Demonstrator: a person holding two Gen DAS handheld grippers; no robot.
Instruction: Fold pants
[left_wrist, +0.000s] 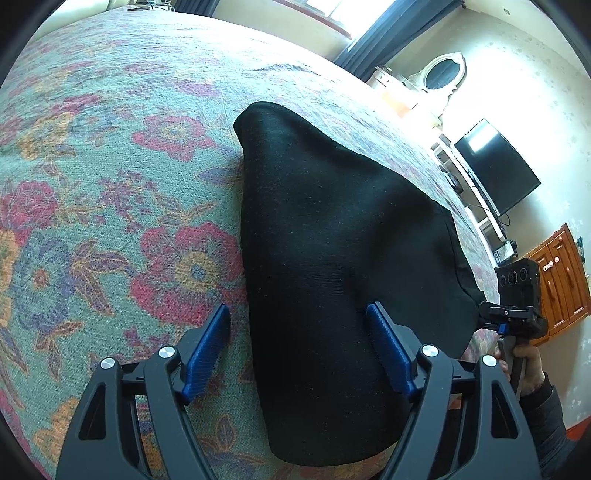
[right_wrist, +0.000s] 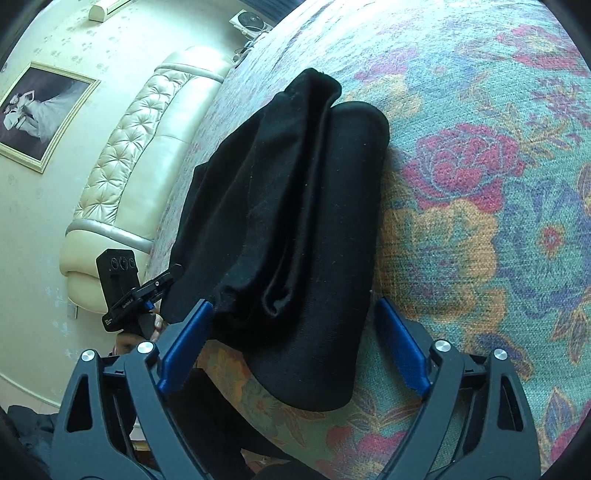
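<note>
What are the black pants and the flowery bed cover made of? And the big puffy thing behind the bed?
The black pants look like soft, matte knit cloth, perhaps cotton; faint lint specks show on them. The flowery bed cover looks like coarse woven fabric, since fine thread lines run across the pattern. The headboard looks like cream leather or imitation leather: it is shiny, padded and button-tufted.

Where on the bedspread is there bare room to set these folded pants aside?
Bare floral bedspread lies wide beside the black pants, away from the headboard. It is crowded near the bed edge, where both open grippers flank the pants.
</note>
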